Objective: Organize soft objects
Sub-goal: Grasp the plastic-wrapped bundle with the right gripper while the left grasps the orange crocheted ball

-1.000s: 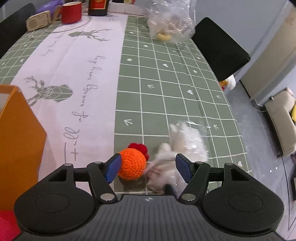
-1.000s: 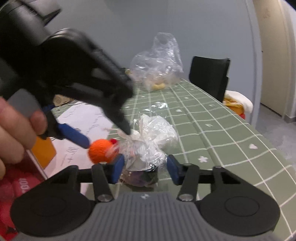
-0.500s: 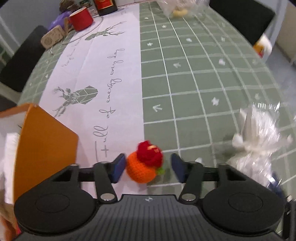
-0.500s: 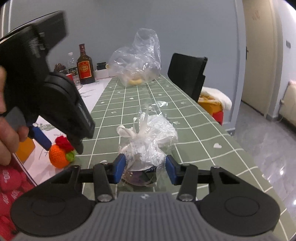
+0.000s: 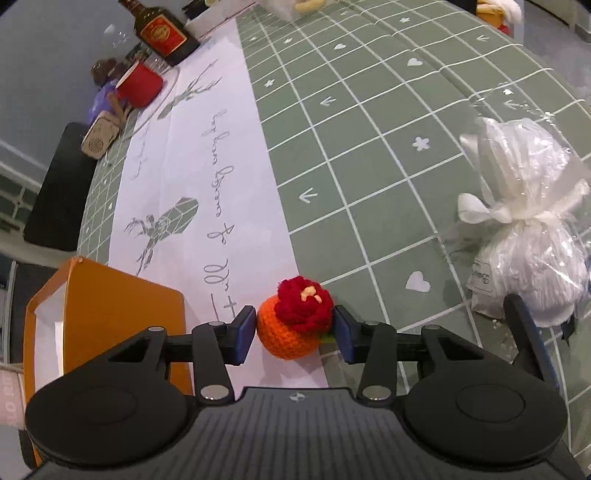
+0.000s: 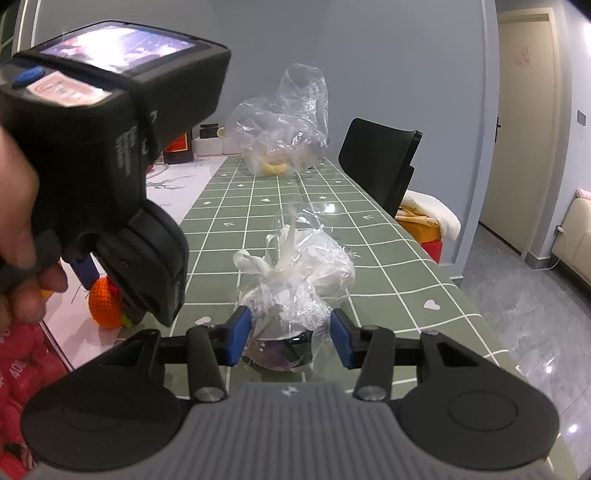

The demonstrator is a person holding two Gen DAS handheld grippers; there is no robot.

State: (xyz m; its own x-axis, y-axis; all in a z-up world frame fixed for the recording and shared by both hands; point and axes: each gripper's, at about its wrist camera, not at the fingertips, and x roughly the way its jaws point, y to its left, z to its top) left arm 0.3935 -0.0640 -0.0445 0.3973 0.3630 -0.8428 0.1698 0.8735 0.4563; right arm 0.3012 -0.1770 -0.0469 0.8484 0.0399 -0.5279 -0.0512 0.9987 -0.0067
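Left wrist view, biggest first: your green grid-print tablecloth table (image 5: pixel 369 147) runs ahead of the left gripper (image 5: pixel 294 328), with a white printed runner with grey script and deer drawings (image 5: pixel 192 177) laid along its left half. An open orange cardboard box (image 5: pixel 110 317) sits just left of that gripper, touching the runner edge. Right of the gripper, well off its fingers, stands the clear cellophane-wrapped white bundle tied with a white ribbon (image 5: pixel 528 240).

Your left gripper is clamped on the orange crocheted ball with a red crocheted flower on top (image 5: pixel 291 325): both blue pads touch its sides, and it sits at the runner's right edge. Can't tell whether it's lifted off the table.

Far ahead and left: a dark glass bottle with a red label (image 5: pixel 162 33), a red mug (image 5: pixel 138 85), and a small beige perforated box (image 5: pixel 99 136).

Right wrist view: your right gripper (image 6: pixel 291 338) has its fingers apart, straddling the base of the wrapped bundle (image 6: pixel 291 288). Left pad is at the wrap, right pad shows a small gap, so it brackets rather than clamps. The left gripper body (image 6: pixel 122 147) fills the space left of it, with the orange ball (image 6: pixel 105 304) below. A large crumpled clear plastic bag with something yellow inside (image 6: pixel 284 129) sits far ahead, a black chair (image 6: pixel 380 162) ahead and right.
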